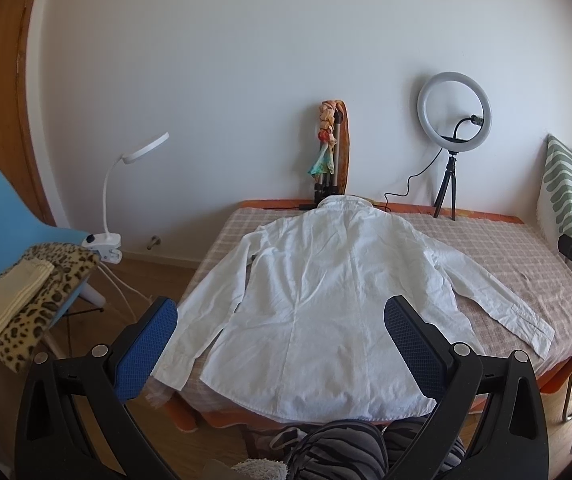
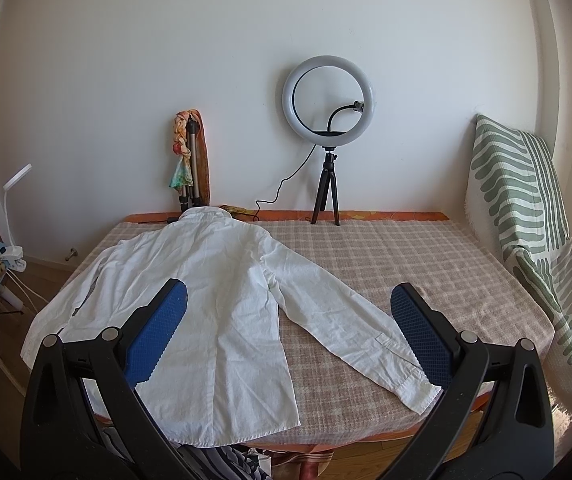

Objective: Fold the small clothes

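Observation:
A white long-sleeved shirt [image 1: 318, 292] lies flat, back up, on the checked table cloth [image 1: 526, 248], collar at the far edge, both sleeves spread out, hem hanging over the near edge. My left gripper [image 1: 281, 312] is open and empty, held above the shirt's lower part. In the right wrist view the shirt [image 2: 213, 300] fills the left half of the table [image 2: 426, 256]. My right gripper [image 2: 290, 300] is open and empty, above the right sleeve, whose cuff [image 2: 414, 384] lies by the right finger.
A ring light on a tripod [image 2: 328, 120] and a folded tripod with a scarf [image 2: 189, 160] stand at the table's far edge. A green patterned cushion [image 2: 526, 216] leans at the right. A blue chair [image 1: 9, 216] with leopard fabric and a clip lamp [image 1: 125, 184] stand left.

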`<control>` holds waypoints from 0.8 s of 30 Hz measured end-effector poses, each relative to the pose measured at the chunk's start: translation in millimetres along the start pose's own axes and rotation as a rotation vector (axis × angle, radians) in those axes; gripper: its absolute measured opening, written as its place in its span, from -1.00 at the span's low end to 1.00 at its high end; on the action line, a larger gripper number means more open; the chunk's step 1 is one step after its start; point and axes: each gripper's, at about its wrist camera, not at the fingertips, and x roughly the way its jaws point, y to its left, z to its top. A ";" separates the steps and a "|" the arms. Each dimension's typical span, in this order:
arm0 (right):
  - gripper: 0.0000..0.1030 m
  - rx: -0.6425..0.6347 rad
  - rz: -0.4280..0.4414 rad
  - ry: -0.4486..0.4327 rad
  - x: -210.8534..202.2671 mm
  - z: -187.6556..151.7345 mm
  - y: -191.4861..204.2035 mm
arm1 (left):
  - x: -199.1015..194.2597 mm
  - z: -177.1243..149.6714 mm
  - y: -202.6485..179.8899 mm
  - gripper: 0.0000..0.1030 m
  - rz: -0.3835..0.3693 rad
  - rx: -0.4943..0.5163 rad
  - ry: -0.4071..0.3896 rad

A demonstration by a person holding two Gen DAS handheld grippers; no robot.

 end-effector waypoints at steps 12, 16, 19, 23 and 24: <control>1.00 -0.003 -0.006 -0.006 -1.2 2.3 1.4 | 1.2 -9.3 7.6 0.99 0.018 -0.008 -0.007; 1.00 -0.005 -0.006 -0.007 -1.4 1.9 1.7 | 0.8 -12.2 8.8 0.99 0.029 -0.008 -0.007; 1.00 -0.007 -0.003 -0.009 -2.0 3.4 1.6 | 0.1 -14.5 14.0 0.99 0.046 -0.011 -0.009; 1.00 -0.020 0.016 -0.025 -3.9 10.7 5.7 | 0.0 -18.2 34.3 0.99 0.066 -0.040 -0.006; 1.00 -0.025 0.024 -0.031 -4.8 11.4 7.8 | 0.7 -19.5 41.1 0.99 0.070 -0.050 -0.002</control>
